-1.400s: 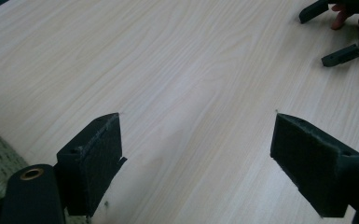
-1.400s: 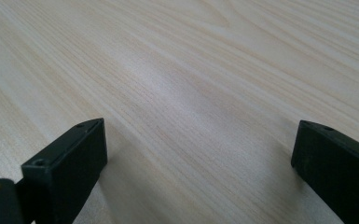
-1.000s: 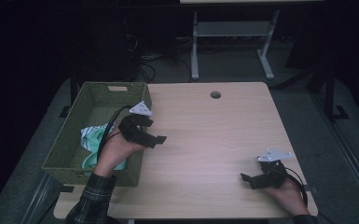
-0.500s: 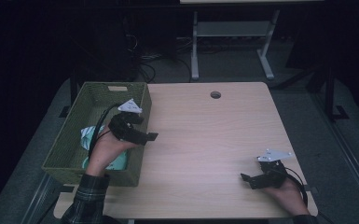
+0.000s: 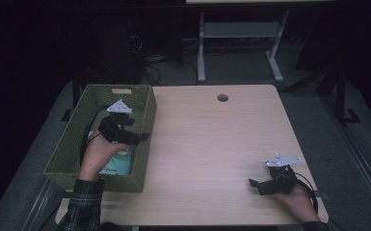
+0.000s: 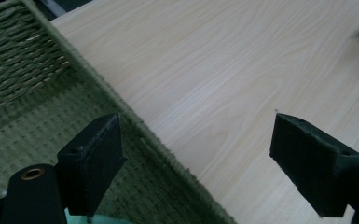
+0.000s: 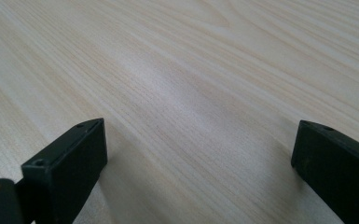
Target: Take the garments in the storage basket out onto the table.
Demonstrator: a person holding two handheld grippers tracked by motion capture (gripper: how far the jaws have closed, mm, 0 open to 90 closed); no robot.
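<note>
Currently, as I see it:
Left tool point(image 5: 137, 138): spread wide, empty, over the green basket point(image 5: 144, 159) rim.
Right tool point(image 5: 258, 186): spread wide, empty, low over the bench point(image 5: 212, 144).

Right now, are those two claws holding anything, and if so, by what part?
Nothing is held. The left claw is open over the basket rim; the right claw is open above bare table.

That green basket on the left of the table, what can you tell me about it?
The green basket is a rectangular, open-topped box that looks woven, with upright walls and a pale label on its far rim. It sits on the wooden table at its left edge. Pale, teal-tinted packaging lies inside. The left gripper is above it, open, its fingers straddling the right rim.
</note>
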